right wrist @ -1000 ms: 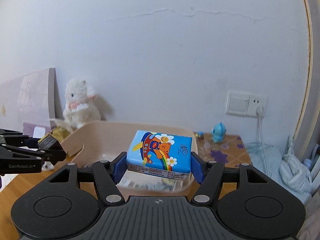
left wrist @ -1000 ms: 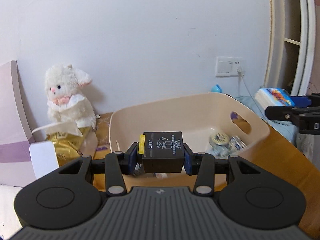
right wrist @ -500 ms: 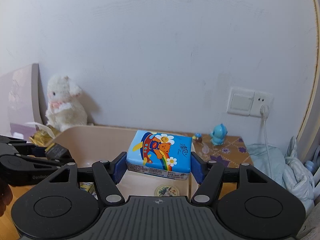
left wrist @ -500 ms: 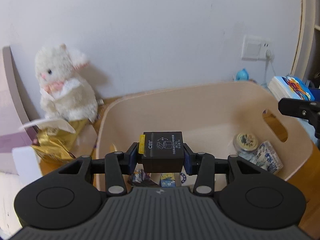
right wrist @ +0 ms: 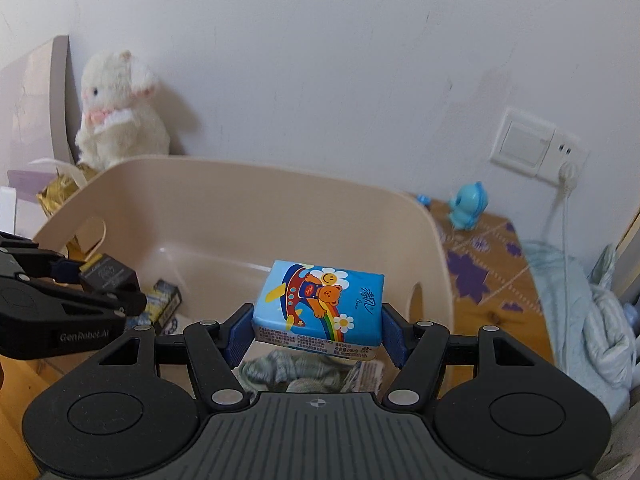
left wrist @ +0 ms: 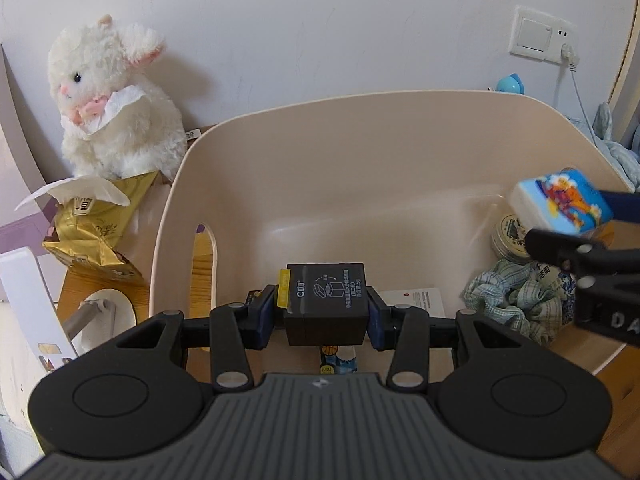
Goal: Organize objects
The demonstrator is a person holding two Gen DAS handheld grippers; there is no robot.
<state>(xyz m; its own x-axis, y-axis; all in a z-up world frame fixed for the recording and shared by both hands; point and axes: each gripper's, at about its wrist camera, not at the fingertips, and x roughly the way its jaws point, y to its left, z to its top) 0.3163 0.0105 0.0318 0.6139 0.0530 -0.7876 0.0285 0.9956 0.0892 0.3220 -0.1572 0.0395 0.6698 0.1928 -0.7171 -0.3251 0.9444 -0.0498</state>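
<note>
My left gripper [left wrist: 325, 312] is shut on a small black box [left wrist: 326, 300] with a yellow tab, held over the front left of the beige bin [left wrist: 360, 128]. My right gripper [right wrist: 318, 326] is shut on a blue tissue pack [right wrist: 320, 304] with a cartoon bear, held over the bin's right half [right wrist: 240, 184]. The tissue pack also shows in the left wrist view [left wrist: 560, 200], and the black box in the right wrist view [right wrist: 106, 276]. Inside the bin lie a checked cloth [left wrist: 516, 296], a round tin [left wrist: 510, 236] and small packets [right wrist: 162, 300].
A white plush rabbit [left wrist: 112, 108] sits against the wall left of the bin, with a gold bag [left wrist: 92, 236] in front of it. A blue toy [right wrist: 468, 204] and a wall socket [right wrist: 536, 144] are at the right. Light blue fabric [right wrist: 592, 312] lies further right.
Both grippers have moved forward and down over the bin, still holding their objects. The bin's inside now fills both views.
</note>
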